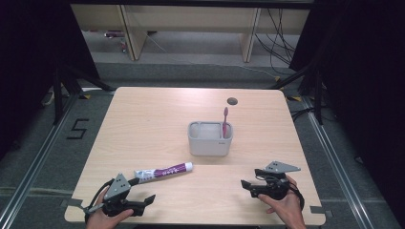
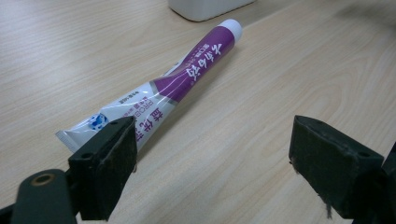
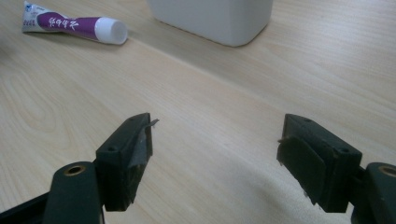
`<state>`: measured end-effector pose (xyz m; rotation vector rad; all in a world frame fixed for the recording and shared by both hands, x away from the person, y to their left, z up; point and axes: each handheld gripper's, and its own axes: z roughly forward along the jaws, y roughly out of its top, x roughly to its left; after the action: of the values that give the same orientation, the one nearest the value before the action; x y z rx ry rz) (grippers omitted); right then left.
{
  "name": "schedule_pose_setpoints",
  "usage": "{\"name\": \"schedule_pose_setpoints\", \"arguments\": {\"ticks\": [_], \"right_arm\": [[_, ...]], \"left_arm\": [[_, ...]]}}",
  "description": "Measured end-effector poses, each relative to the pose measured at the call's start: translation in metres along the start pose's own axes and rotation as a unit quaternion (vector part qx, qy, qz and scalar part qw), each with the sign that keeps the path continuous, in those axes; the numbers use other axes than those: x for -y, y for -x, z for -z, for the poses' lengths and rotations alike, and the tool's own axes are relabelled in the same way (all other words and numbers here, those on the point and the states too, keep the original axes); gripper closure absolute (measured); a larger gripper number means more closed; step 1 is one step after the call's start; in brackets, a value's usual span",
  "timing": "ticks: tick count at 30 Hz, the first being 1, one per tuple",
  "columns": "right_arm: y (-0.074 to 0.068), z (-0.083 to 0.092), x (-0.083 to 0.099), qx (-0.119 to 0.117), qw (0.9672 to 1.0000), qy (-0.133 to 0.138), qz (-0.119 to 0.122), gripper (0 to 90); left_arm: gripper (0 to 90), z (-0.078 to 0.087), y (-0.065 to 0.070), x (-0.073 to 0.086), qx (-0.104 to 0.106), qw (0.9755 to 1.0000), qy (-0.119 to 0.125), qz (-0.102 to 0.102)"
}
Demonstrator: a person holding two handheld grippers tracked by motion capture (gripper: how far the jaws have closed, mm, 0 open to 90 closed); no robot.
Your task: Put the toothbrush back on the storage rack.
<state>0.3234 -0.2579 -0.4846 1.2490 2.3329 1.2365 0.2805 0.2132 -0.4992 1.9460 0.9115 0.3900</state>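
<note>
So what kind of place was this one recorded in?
Probably a lab recording bay, not a home: a lone wooden table between black curtains, loose cables on grey floor, a taped number 5.

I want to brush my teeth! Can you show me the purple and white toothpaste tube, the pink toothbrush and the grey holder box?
purple and white toothpaste tube (image 2: 187,74), left gripper view, on its purple middle.
pink toothbrush (image 1: 225,121), high view, on its handle.
grey plastic holder box (image 1: 208,145), high view, on its front wall.

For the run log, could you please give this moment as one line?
left gripper open by toothpaste tube | right gripper open, empty | toothbrush in holder
</note>
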Motion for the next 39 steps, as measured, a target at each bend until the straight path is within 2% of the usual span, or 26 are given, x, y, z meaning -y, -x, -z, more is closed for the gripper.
{"name": "schedule_pose_setpoints", "arguments": {"ticks": [1, 2, 7, 10, 11, 13, 14, 15, 16, 18, 19, 20, 21, 22, 23, 26, 27, 28, 29, 30, 31, 32, 34, 35, 39], "right_arm": [[0.002, 0.001, 0.0, 0.007, 0.9999, -0.001, 0.014, 26.1], [0.001, 0.001, 0.002, -0.001, 0.9999, -0.003, 0.013, 26.1], [-0.002, 0.003, 0.006, 0.003, 0.9999, -0.012, 0.012, 26.2], [-0.005, 0.005, 0.008, 0.01, 0.9996, -0.016, 0.021, 26.2], [-0.007, 0.005, 0.009, 0.004, 0.9998, -0.017, 0.012, 26.2], [-0.008, 0.006, 0.011, 0.006, 0.9998, -0.016, 0.013, 26.2], [-0.008, 0.007, 0.014, 0.012, 0.9995, -0.019, 0.024, 26.3], [-0.008, 0.007, 0.014, 0.012, 0.9995, -0.019, 0.024, 26.3], [-0.007, 0.007, 0.014, 0.002, 0.9995, -0.023, 0.022, 26.6], [-0.01, 0.009, 0.018, 0.011, 0.9996, -0.024, 0.007, 26.7], [-0.007, 0.01, 0.018, 0.017, 0.9991, -0.023, 0.033, 26.7], [-0.009, 0.01, 0.019, 0.014, 0.9994, -0.029, 0.011, 26.6], [-0.008, 0.01, 0.02, 0.015, 0.9994, -0.029, 0.015, 26.6], [-0.006, 0.012, 0.022, 0.024, 0.9987, -0.029, 0.033, 26.6], [-0.006, 0.011, 0.023, 0.014, 0.9989, -0.031, 0.031, 26.6], [-0.007, 0.013, 0.025, 0.017, 0.999, -0.032, 0.024, 26.6], [-0.009, 0.013, 0.026, 0.014, 0.9993, -0.031, 0.016, 26.6], [-0.009, 0.015, 0.026, 0.015, 0.999, -0.035, 0.026, 26.6], [-0.009, 0.015, 0.027, 0.021, 0.9987, -0.036, 0.029, 26.7], [-0.011, 0.016, 0.028, 0.023, 0.9989, -0.037, 0.019, 26.6], [-0.009, 0.015, 0.029, 0.017, 0.9985, -0.039, 0.035, 26.6], [-0.011, 0.016, 0.03, 0.018, 0.9988, -0.039, 0.025, 26.7], [-0.01, 0.016, 0.03, 0.018, 0.9986, -0.035, 0.034, 26.6], [-0.011, 0.017, 0.031, 0.021, 0.9986, -0.038, 0.032, 26.6], [-0.01, 0.018, 0.033, 0.022, 0.9985, -0.041, 0.03, 26.7]], "left_arm": [[15.1, 0.0, 0.0, 0.0, -0.002, 1.0, 0.001, 0.004], [15.0, 0.0, -0.001, 0.0, 0.0, 1.0, -0.001, 0.0], [15.1, -0.001, 0.0, 0.0, -0.001, 1.0, 0.003, 0.007], [15.1, -0.001, -0.001, 0.0, 0.003, 0.9999, 0.003, 0.012], [15.1, -0.001, 0.0, -0.001, 0.002, 0.9999, 0.003, 0.014], [15.1, -0.003, 0.0, -0.001, 0.004, 0.9998, 0.006, 0.017], [15.0, -0.003, 0.001, -0.002, 0.001, 0.9999, 0.003, 0.016], [15.0, -0.003, 0.0, -0.002, 0.001, 0.9999, 0.002, 0.012], [15.1, -0.005, 0.0, -0.003, 0.005, 0.9999, 0.004, 0.014], [15.1, -0.006, 0.0, -0.004, 0.004, 0.9999, 0.004, 0.016], [15.1, -0.006, 0.0, -0.004, 0.002, 0.9998, 0.003, 0.017], [15.1, -0.007, -0.001, -0.005, 0.005, 0.9999, 0.003, 0.015], [15.1, -0.008, 0.0, -0.005, 0.005, 0.9998, 0.007, 0.019], [15.1, -0.009, 0.0, -0.005, 0.005, 0.9998, 0.004, 0.02], [15.1, -0.009, 0.0, -0.005, 0.005, 0.9998, 0.004, 0.02], [15.0, -0.011, -0.001, -0.007, 0.003, 0.9999, 0.002, 0.016], [15.1, -0.011, -0.001, -0.008, 0.0, 0.9999, 0.002, 0.016], [15.1, -0.012, -0.001, -0.009, 0.0, 0.9997, 0.008, 0.022], [15.0, -0.011, -0.002, -0.01, -0.001, 0.9998, 0.005, 0.017], [15.0, -0.013, -0.001, -0.012, -0.001, 0.9997, 0.01, 0.023], [15.0, -0.014, -0.002, -0.013, 0.0, 0.9998, 0.01, 0.017], [15.1, -0.015, -0.002, -0.014, 0.001, 0.9998, 0.01, 0.015], [15.1, -0.02, -0.001, -0.018, 0.001, 0.9998, 0.012, 0.016], [15.1, -0.021, -0.003, -0.02, 0.002, 0.9999, 0.007, 0.009], [15.2, -0.029, -0.004, -0.028, 0.003, 0.9998, 0.013, 0.013]]}}
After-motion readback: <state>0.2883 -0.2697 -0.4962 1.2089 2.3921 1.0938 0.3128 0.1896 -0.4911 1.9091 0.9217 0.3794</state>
